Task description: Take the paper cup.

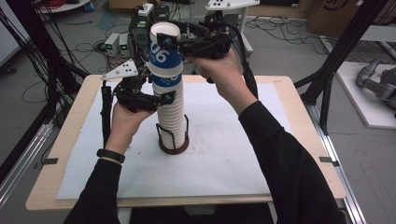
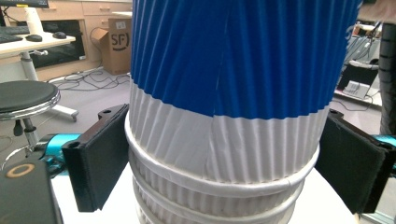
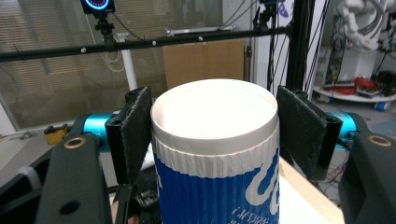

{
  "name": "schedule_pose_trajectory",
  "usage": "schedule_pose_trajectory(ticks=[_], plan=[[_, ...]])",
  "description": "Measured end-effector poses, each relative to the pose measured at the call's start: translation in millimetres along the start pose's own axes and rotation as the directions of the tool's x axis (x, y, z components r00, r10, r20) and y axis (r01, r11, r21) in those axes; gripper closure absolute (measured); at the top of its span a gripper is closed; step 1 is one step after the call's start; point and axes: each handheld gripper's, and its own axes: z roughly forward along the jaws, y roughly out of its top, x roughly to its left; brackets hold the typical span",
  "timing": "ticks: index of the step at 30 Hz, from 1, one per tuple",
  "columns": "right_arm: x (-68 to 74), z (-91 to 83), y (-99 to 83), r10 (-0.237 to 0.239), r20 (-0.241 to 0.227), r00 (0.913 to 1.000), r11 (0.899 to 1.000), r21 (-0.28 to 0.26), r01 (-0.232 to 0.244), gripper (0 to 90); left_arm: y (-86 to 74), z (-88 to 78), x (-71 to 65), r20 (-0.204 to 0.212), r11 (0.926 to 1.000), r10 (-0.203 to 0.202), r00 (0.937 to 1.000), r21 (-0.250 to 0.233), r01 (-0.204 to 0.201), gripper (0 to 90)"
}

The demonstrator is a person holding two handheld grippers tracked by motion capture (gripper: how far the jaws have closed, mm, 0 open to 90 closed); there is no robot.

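A tall stack of ribbed paper cups (image 1: 171, 116) stands upside down in a dark wire holder (image 1: 173, 144) on the white mat. The top cup (image 1: 166, 51) is blue with white print and sits raised above the rest. My right gripper (image 1: 166, 41) is shut on it just below its upturned base; in the right gripper view both pads press the top cup (image 3: 215, 154) between the jaws of the right gripper (image 3: 215, 126). Lower down, my left gripper (image 1: 168, 96) is shut on the stack. In its own view the left gripper (image 2: 224, 163) clamps the white rolled rims of the stack (image 2: 224, 140).
The white mat (image 1: 224, 158) covers a wooden table (image 1: 299, 98). Black frame posts (image 1: 343, 42) rise at the right, and cables and small boxes (image 1: 116, 44) lie on the floor behind the table. A stool (image 2: 25, 98) stands off to one side.
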Motion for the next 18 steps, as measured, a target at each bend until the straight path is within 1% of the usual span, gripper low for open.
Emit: schedule_pose_trajectory(ticks=[2,3,7,9,13,15,16,18], plan=[[0.8,-1.0,2.2,-0.005,0.001,1.0,1.0,-0.006,0.005,30.7,0.0,0.0,0.0,0.0,1.0,0.001,1.0,0.0,-0.001,10.5],[2.6,-2.8,5.8,-0.016,0.003,0.9999,1.0,-0.023,0.016,30.7,0.1,0.0,0.0,0.0,1.0,0.001,1.0,0.001,-0.001,10.5],[5.6,-5.6,10.9,-0.02,0.001,0.9998,0.999,-0.039,0.02,30.7,0.1,0.1,0.0,0.0,1.0,0.001,1.0,0.001,-0.001,10.5],[8.3,-8.5,15.6,-0.033,0.0,0.9995,0.998,-0.057,0.033,30.7,0.1,0.1,0.1,0.001,1.0,0.001,1.0,0.001,-0.001,10.6],[10.4,-11.9,19.6,-0.047,0.005,0.9989,0.996,-0.071,0.047,30.7,0.3,0.2,0.0,0.001,1.0,0.0,1.0,0.002,0.0,10.5],[12.8,-16.7,23.6,-0.052,0.005,0.9986,0.994,-0.095,0.052,30.7,0.4,0.1,0.0,0.001,1.0,0.0,1.0,0.003,0.0,10.5],[12.8,-16.7,23.6,-0.052,0.005,0.9986,0.994,-0.095,0.052,30.7,0.4,0.1,0.0,0.001,1.0,0.0,1.0,0.002,0.0,10.5],[15.3,-22.4,26.7,-0.057,0.006,0.9984,0.993,-0.105,0.057,30.7,0.5,0.2,0.0,0.001,1.0,0.0,1.0,0.003,0.0,10.5]])
